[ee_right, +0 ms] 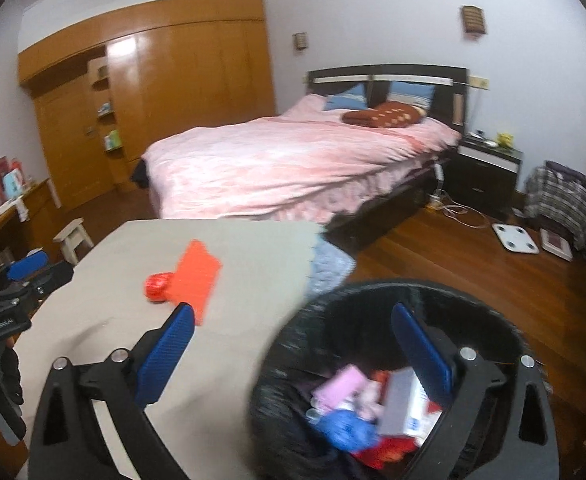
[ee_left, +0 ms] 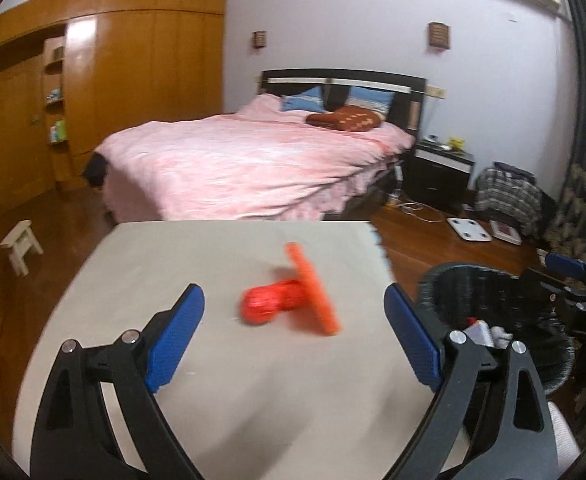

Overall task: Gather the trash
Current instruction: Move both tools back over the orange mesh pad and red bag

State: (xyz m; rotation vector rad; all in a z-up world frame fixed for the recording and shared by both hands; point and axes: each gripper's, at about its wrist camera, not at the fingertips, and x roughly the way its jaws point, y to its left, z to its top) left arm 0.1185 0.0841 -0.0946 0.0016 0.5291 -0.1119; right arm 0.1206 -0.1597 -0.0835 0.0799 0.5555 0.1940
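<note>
A red crumpled wrapper (ee_left: 269,306) (ee_right: 157,286) and a flat orange card (ee_left: 313,288) (ee_right: 195,276) lie touching on the beige table (ee_left: 221,380) (ee_right: 253,248). My left gripper (ee_left: 293,289) hovers open before them, nothing between its blue pads. A black trash bin (ee_left: 489,276) (ee_right: 393,285) stands at the table's right edge, holding blue, pink and white scraps (ee_right: 343,428). My right gripper (ee_right: 293,308) is open with one finger over the table and the other over the bin's mouth, holding nothing. Each gripper shows at the edge of the other's view.
Beyond the table stands a bed with a pink cover (ee_left: 245,160). A small white stool (ee_left: 21,246) is on the wooden floor at the left. A white scale (ee_left: 469,229), a dark nightstand (ee_left: 439,176) and a pile of clothes (ee_left: 507,192) are at the right.
</note>
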